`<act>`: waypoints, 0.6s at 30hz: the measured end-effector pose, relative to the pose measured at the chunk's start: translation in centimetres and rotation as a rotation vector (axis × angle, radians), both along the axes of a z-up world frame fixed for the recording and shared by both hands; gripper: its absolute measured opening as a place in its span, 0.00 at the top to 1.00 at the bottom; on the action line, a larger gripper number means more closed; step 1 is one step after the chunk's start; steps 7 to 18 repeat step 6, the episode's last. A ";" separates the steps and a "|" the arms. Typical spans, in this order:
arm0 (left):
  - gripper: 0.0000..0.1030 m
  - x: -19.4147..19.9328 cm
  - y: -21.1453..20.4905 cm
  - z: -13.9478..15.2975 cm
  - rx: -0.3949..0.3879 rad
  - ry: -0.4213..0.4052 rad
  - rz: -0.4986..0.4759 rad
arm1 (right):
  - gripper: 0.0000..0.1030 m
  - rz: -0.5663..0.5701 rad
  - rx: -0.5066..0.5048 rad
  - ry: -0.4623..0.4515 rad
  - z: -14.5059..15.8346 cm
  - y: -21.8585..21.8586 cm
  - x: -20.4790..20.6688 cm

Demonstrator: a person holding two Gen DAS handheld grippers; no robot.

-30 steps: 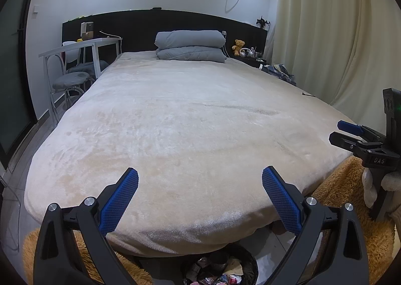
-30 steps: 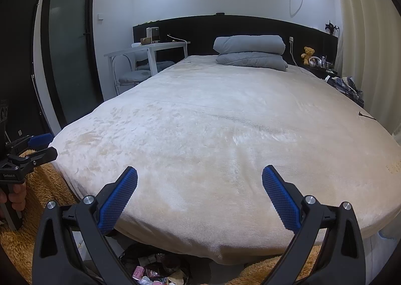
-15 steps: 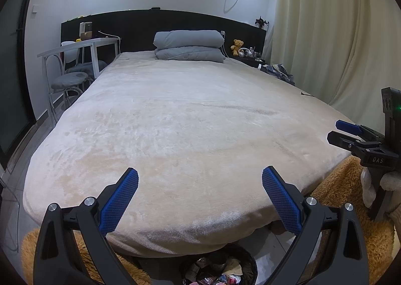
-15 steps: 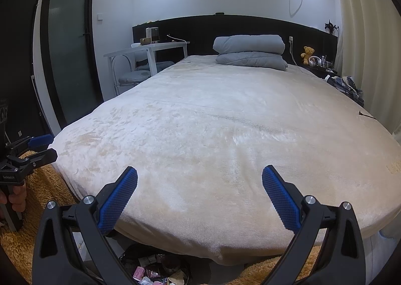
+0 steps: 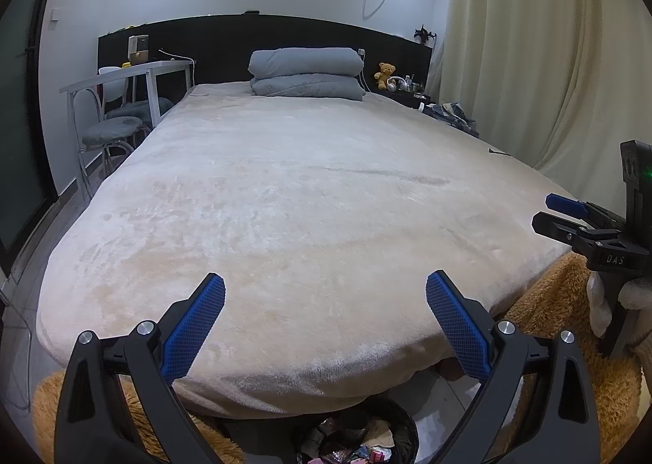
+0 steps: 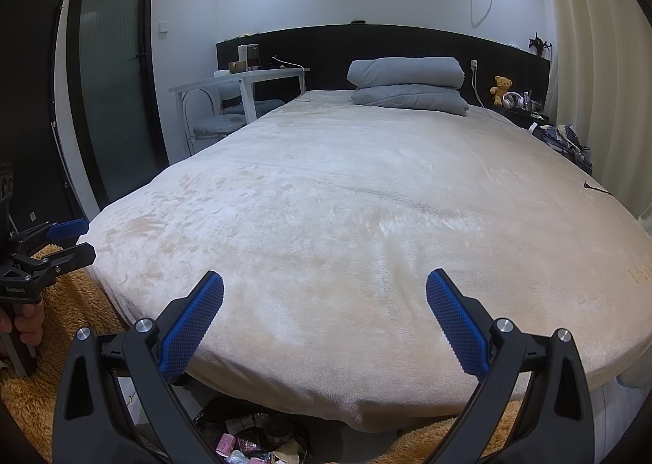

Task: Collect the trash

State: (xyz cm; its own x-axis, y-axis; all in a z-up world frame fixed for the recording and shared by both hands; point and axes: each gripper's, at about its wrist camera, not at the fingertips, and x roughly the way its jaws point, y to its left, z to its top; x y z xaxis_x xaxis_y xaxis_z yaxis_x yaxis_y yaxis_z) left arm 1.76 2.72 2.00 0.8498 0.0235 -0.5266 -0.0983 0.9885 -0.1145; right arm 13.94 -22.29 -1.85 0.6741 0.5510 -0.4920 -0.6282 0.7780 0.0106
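Almost nothing has been altered over the last second: the left hand-held gripper [image 5: 325, 309] and right hand-held gripper [image 6: 325, 307] are kept spread and empty above the bed [image 5: 285, 195], while the trash bin [image 5: 401, 429] (already full) waits below, suggesting collection is done.

We are seeing the bed [image 5: 309, 195] lying ahead; pillows [image 5: 306, 72] sitting at its far end; a desk [image 5: 126, 74] standing left; a bin [image 5: 366, 437], seemingly holding wrappers, sitting below the near edge, rug [image 6: 69, 301] flanking it.
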 end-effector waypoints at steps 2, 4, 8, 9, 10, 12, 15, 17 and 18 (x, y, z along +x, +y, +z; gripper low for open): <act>0.06 0.0 0.0 0.0 0.000 0.001 0.003 | 0.04 0.001 0.000 0.000 0.0 0.0 0.0; 0.06 0.0 -0.1 0.0 0.009 0.005 -0.002 | 0.04 -0.001 -0.005 0.001 -0.1 0.0 0.0; 0.06 0.0 -0.5 -0.1 0.027 0.016 -0.018 | 0.04 -0.001 -0.013 -0.001 -0.2 0.0 0.0; 0.06 0.0 -0.5 -0.1 0.027 0.016 -0.018 | 0.04 -0.001 -0.013 -0.001 -0.2 0.0 0.0; 0.06 0.0 -0.5 -0.1 0.027 0.016 -0.018 | 0.04 -0.001 -0.013 -0.001 -0.2 0.0 0.0; 0.06 0.0 -0.5 -0.1 0.027 0.016 -0.018 | 0.04 -0.001 -0.013 -0.001 -0.2 0.0 0.0; 0.06 0.0 -0.5 -0.1 0.027 0.016 -0.018 | 0.04 -0.001 -0.013 -0.001 -0.2 0.0 0.0; 0.06 0.0 -0.5 -0.1 0.027 0.016 -0.018 | 0.04 -0.001 -0.013 -0.001 -0.2 0.0 0.0; 0.06 0.0 -0.5 -0.1 0.027 0.016 -0.018 | 0.04 -0.001 -0.013 -0.001 -0.2 0.0 0.0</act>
